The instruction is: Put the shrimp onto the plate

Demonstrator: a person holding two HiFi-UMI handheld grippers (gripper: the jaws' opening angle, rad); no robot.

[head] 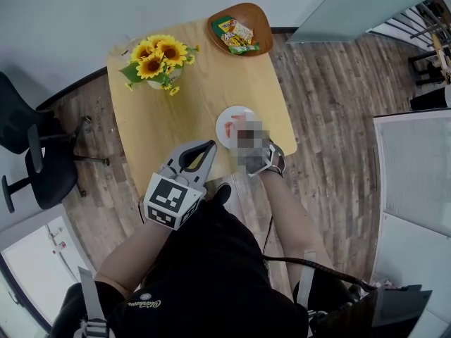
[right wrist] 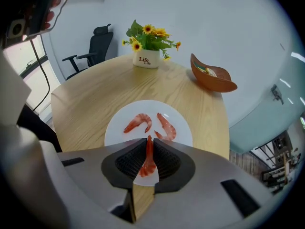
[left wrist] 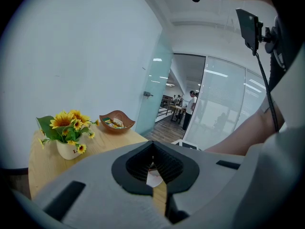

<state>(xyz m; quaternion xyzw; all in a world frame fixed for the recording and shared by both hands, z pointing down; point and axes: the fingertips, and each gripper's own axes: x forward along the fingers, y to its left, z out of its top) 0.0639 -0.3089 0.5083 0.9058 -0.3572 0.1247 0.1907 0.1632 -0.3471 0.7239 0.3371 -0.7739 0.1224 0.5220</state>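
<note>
We find the right gripper (right wrist: pixel 148 141) pinched on one shrimp (right wrist: pixel 148 162), held over the plate (right wrist: pixel 118 128), evidently for release beside two shrimp (right wrist: pixel 138 122) lying there. The left gripper (left wrist: pixel 153 147), closed and empty, waits clear.

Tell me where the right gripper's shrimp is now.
In the right gripper view, the shrimp sits pinched in the right gripper, over the near edge of the white plate, beside two other shrimp.

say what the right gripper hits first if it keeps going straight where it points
Likely the plate, near its closer rim, with the held shrimp touching down first; depth is hard to judge.
</note>
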